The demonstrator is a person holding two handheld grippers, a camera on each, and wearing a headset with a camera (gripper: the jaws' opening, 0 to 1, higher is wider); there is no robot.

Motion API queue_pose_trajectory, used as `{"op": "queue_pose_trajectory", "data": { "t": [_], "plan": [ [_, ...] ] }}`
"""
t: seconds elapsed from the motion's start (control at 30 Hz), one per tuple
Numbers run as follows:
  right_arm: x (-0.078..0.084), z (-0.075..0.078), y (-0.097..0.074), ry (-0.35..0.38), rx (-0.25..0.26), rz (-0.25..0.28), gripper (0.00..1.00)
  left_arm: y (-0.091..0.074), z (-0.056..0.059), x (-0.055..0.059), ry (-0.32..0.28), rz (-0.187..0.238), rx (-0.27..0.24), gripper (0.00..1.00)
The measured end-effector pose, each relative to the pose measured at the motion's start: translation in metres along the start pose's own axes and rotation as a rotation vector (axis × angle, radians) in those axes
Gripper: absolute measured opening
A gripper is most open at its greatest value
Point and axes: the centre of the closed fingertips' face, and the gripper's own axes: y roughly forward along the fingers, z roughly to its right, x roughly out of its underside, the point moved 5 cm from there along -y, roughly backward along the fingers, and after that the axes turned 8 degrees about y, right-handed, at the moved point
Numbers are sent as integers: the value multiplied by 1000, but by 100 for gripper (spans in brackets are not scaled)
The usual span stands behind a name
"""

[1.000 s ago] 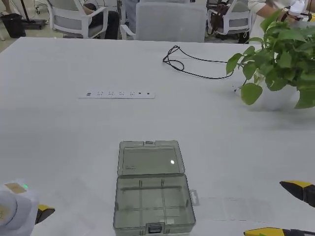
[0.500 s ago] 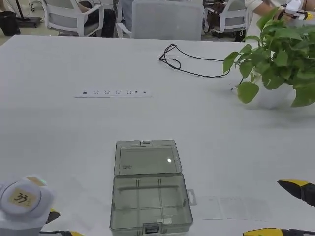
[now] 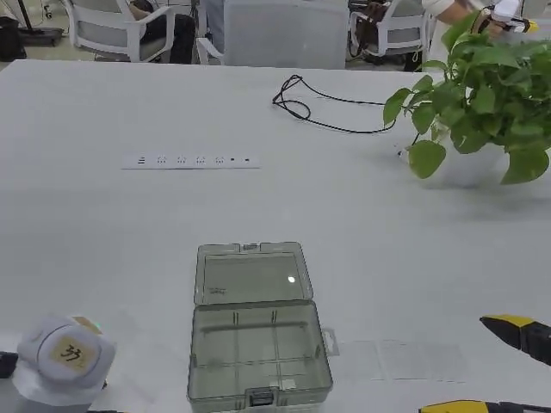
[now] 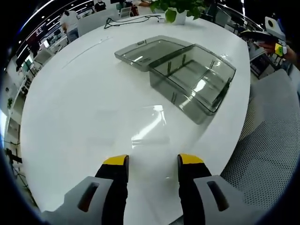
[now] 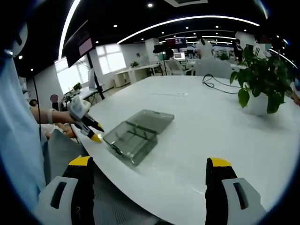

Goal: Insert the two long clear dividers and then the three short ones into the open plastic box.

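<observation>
The open plastic box (image 3: 258, 360) of smoky clear plastic lies near the table's front edge, its lid (image 3: 250, 274) folded flat behind it. Faint clear dividers (image 3: 405, 360) lie flat on the table just right of the box. My right gripper (image 3: 491, 366) is beyond them at the lower right, jaws wide open and holding nothing. In its own view the right gripper (image 5: 150, 162) looks across the table at the box (image 5: 131, 136). My left gripper (image 4: 153, 161) is open and holds nothing, left of the box (image 4: 192, 79). A glossy patch (image 4: 147, 125) lies ahead of it.
A white power strip (image 3: 191, 161) and a black cable (image 3: 323, 107) lie farther back on the white table (image 3: 103, 241). A potted plant (image 3: 478, 103) stands at the back right. Chairs (image 3: 284, 34) and a person's hand line the far edge.
The head camera has shifted slightly. My left gripper has edged right toward the box and turned, so its yellow tip is now hidden in the head view. The right gripper has stayed put.
</observation>
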Motion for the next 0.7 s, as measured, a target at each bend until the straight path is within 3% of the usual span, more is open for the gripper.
{"op": "queue_pose_trajectory", "data": {
  "t": [0.47,0.7],
  "plan": [
    [3,-4,2,8,-7,7,100,3,-4,-6,-21,-55,-1,39],
    [4,-6,-1,11,1,20,100,3,-6,-8,-53,-81,-15,32]
  ]
}}
